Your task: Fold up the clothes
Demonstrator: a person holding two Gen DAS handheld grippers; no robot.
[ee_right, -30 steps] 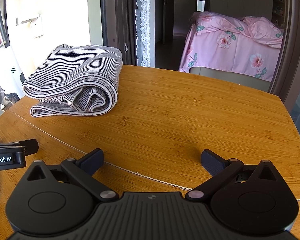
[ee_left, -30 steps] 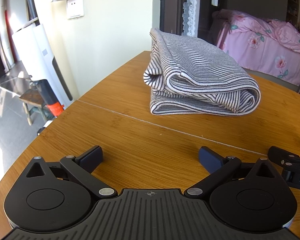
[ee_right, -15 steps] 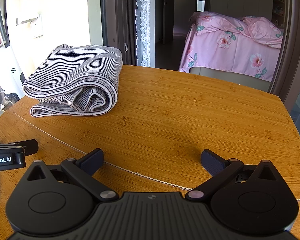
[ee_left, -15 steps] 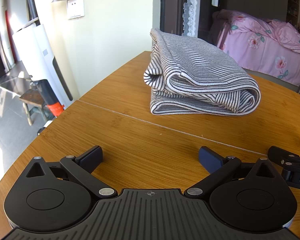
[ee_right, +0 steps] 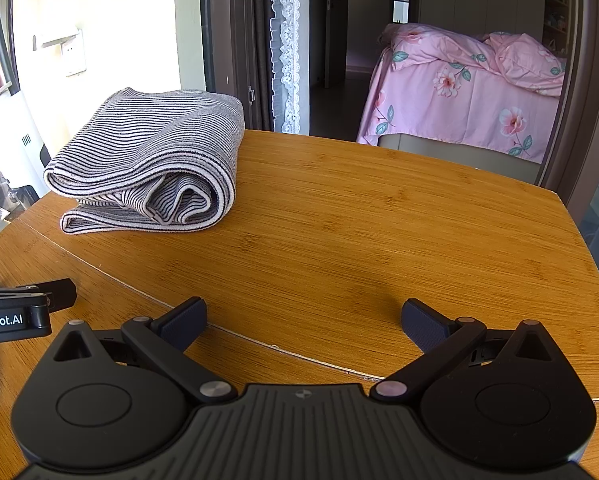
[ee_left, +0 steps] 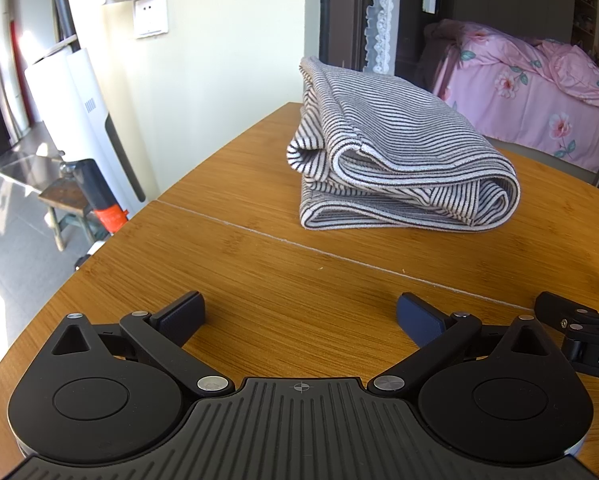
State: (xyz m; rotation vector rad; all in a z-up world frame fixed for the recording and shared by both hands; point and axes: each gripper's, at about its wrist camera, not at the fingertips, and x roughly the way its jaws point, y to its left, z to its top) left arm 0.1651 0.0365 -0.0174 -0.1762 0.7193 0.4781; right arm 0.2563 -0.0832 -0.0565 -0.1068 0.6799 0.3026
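Folding looked finished: one striped garment (ee_left: 399, 160) lay in a bundle on the wooden table (ee_left: 279, 272).

The left gripper (ee_left: 299, 316) and right gripper (ee_right: 304, 320), two in all, rested spread and empty, with the garment at one o'clock and eleven o'clock respectively; any next move seemingly called only for tidying.

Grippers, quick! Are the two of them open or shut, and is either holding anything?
Left gripper: jaws open, holding nothing, over the wooden table.
Right gripper: jaws open, holding nothing; the folded striped cloth lies untouched ahead.
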